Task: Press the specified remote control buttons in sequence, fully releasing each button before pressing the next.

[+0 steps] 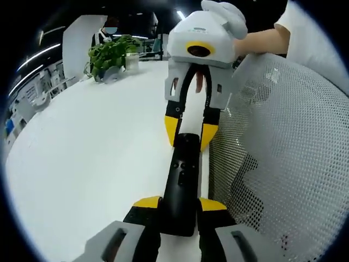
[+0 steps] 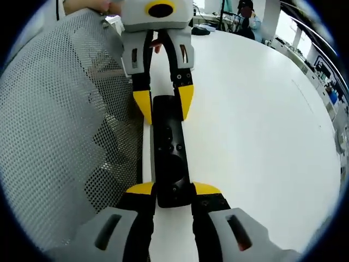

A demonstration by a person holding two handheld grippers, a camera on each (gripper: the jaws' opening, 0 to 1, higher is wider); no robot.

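Left gripper view looks along a black remote control (image 1: 183,180) lying lengthwise on a white worktop (image 1: 92,158). The left gripper (image 1: 180,210) has its yellow-tipped jaws closed against the near end of the remote, one on each side. At the far end the right gripper (image 1: 188,131) clamps the remote the same way, with a person's gloved hand (image 1: 226,16) on its white body.

One potted green plant (image 1: 112,54) stands at the far edge of the worktop, leaves spilling over its pot, with a pale cup-like vessel (image 1: 132,61) just beside it; its contents cannot be told. A grey mesh chair back (image 1: 283,158) rises right alongside the remote.

Right gripper view shows the same single remote (image 2: 170,158), small buttons visible on its upper face, held between the right gripper (image 2: 173,191) near the camera and the left gripper (image 2: 162,106) at the far end. The mesh chair back (image 2: 60,142) lies to one side, bare white worktop (image 2: 256,136) to the other. Beyond are office desks, ceiling strip lights and a seated person (image 2: 246,16).
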